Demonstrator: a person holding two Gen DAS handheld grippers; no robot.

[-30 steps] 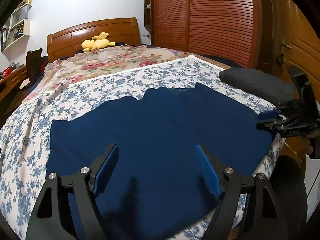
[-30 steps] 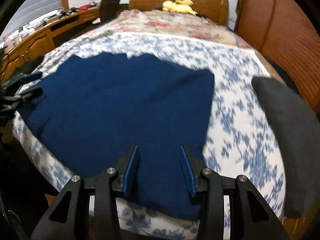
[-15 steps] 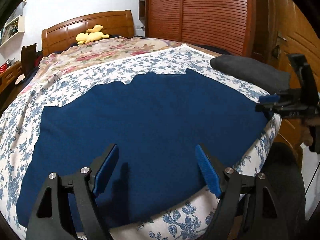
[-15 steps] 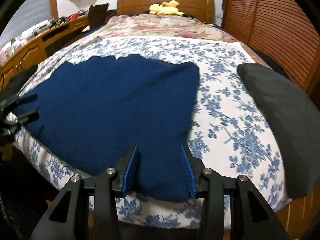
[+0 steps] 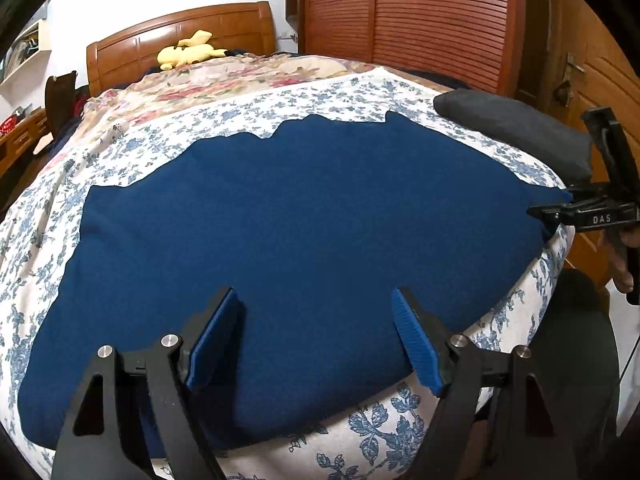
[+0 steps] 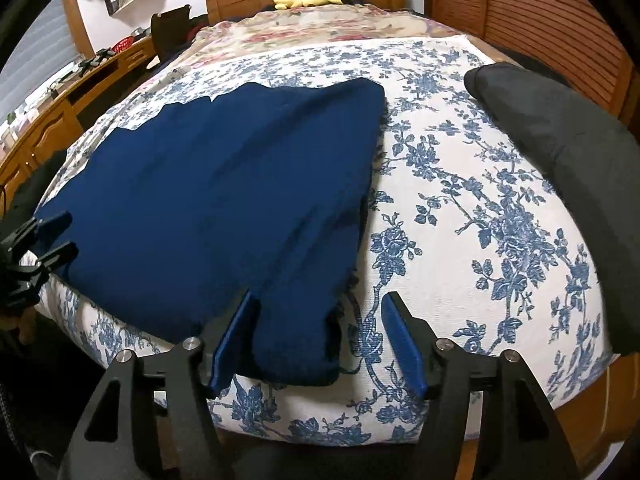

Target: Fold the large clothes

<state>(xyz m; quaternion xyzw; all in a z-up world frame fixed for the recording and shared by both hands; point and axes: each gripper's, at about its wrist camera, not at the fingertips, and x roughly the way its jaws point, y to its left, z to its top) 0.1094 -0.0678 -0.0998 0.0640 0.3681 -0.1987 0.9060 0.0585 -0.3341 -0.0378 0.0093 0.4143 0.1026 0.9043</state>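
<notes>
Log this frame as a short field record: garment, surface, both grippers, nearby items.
garment: dark blue knit garment, spread flat, near edge at the foot of the bed
surface: blue-and-white floral bedspread
left gripper: jaws open, above the garment's near edge, holding nothing
right gripper: jaws open, the garment's near right corner lying between them, not clamped
nearby: folded dark grey cloth to the garment's right, apart from it; yellow plush toy by the wooden headboard
fold state: no fold visible

One navy garment (image 5: 304,220), one dark grey garment (image 6: 560,136), one yellow plush toy (image 5: 188,53), two tongs.
</notes>
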